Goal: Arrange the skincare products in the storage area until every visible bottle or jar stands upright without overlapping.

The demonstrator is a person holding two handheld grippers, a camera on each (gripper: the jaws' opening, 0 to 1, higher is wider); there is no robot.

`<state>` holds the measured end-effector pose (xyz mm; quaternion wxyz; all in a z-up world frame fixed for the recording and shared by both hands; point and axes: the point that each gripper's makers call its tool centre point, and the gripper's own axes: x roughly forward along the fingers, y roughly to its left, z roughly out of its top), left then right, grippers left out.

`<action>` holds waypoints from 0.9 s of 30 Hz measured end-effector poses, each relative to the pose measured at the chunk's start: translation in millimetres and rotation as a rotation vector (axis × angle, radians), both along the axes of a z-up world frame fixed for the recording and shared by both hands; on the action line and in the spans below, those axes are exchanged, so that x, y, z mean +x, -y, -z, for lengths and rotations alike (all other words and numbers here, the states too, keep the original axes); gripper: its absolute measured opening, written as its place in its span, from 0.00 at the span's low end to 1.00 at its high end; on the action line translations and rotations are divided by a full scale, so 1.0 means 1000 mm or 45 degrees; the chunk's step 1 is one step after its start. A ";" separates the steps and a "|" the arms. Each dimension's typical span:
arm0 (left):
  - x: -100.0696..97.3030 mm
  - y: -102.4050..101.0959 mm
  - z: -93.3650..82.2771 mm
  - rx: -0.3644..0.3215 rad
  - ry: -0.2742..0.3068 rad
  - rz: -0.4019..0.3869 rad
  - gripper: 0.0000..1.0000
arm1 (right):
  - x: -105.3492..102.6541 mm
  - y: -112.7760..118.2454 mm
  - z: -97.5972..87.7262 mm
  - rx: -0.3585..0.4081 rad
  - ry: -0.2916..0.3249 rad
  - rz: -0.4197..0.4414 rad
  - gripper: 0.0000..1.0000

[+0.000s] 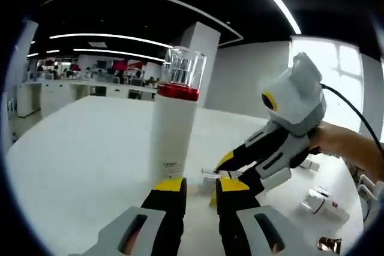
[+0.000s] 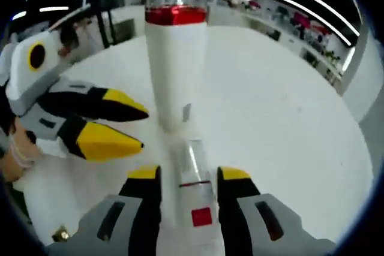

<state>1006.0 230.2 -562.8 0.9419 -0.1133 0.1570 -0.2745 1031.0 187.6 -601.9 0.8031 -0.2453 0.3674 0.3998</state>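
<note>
Bottle [image 1: 174, 118] stands upright on counter [image 1: 78, 166]; right tool [image 2: 183, 175], gripping small tube [image 2: 195, 190], should set it upright beside, while left tool [image 1: 195, 185] stays open and clear.

The right gripper [image 2: 188, 177] rises from the bottom of the right gripper view, its two yellow-tipped jaws set on either side of a small white bottle [image 2: 195, 208]. This bottle has a clear cap with a thin red band and a red square label; whether the jaws touch it cannot be told. Directly beyond it, a tall white bottle [image 2: 176, 67] with a red collar and a clear cap stands upright on the white desk [image 2: 282, 118]. The left gripper [image 2: 141, 127] enters from the left, jaws apart, its yellow tips near the tall white bottle's base but not touching it.
</note>
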 end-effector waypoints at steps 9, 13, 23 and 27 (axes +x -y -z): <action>-0.008 0.008 -0.005 -0.009 0.032 -0.015 0.20 | 0.002 0.006 -0.029 0.068 0.150 0.019 0.21; -0.007 0.013 -0.011 -0.012 0.072 0.004 0.20 | 0.019 0.006 -0.062 0.235 0.272 0.063 0.21; -0.024 0.060 -0.031 -0.127 0.156 0.296 0.38 | -0.007 -0.015 -0.140 0.850 0.727 -0.009 0.21; -0.023 0.064 -0.036 -0.042 0.234 0.310 0.39 | -0.021 -0.024 -0.138 0.916 0.696 -0.017 0.21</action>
